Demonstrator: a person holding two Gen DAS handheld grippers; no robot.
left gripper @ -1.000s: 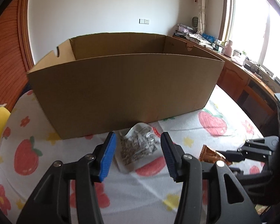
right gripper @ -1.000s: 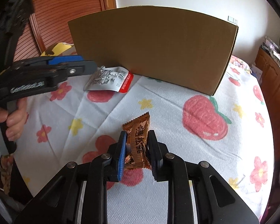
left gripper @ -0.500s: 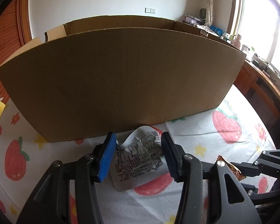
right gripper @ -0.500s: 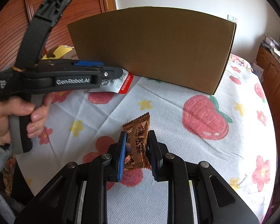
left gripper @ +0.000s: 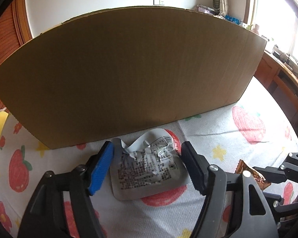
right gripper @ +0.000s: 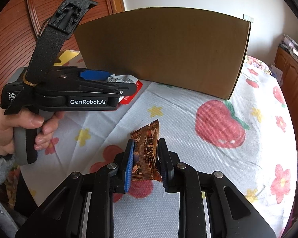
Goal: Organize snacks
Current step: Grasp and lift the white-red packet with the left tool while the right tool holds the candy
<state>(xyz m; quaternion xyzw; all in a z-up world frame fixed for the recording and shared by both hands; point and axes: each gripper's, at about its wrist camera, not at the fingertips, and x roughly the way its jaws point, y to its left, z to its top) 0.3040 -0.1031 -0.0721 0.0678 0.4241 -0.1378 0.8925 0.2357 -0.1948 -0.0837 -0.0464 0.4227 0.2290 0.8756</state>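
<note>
A white cloth printed with red strawberries [right gripper: 218,123] covers the bench, and a tall brown cardboard box [left gripper: 129,71] stands on it. Just in front of the box lies a crumpled silver foil snack packet with a red edge [left gripper: 147,168]; the left gripper [left gripper: 147,164] straddles it, its fingers having just spread apart, seemingly clear of the foil. Nearer than the box, the right gripper [right gripper: 146,158] has its fingers clamped on a copper-brown wrapped snack bar [right gripper: 147,148] resting on the cloth.
</note>
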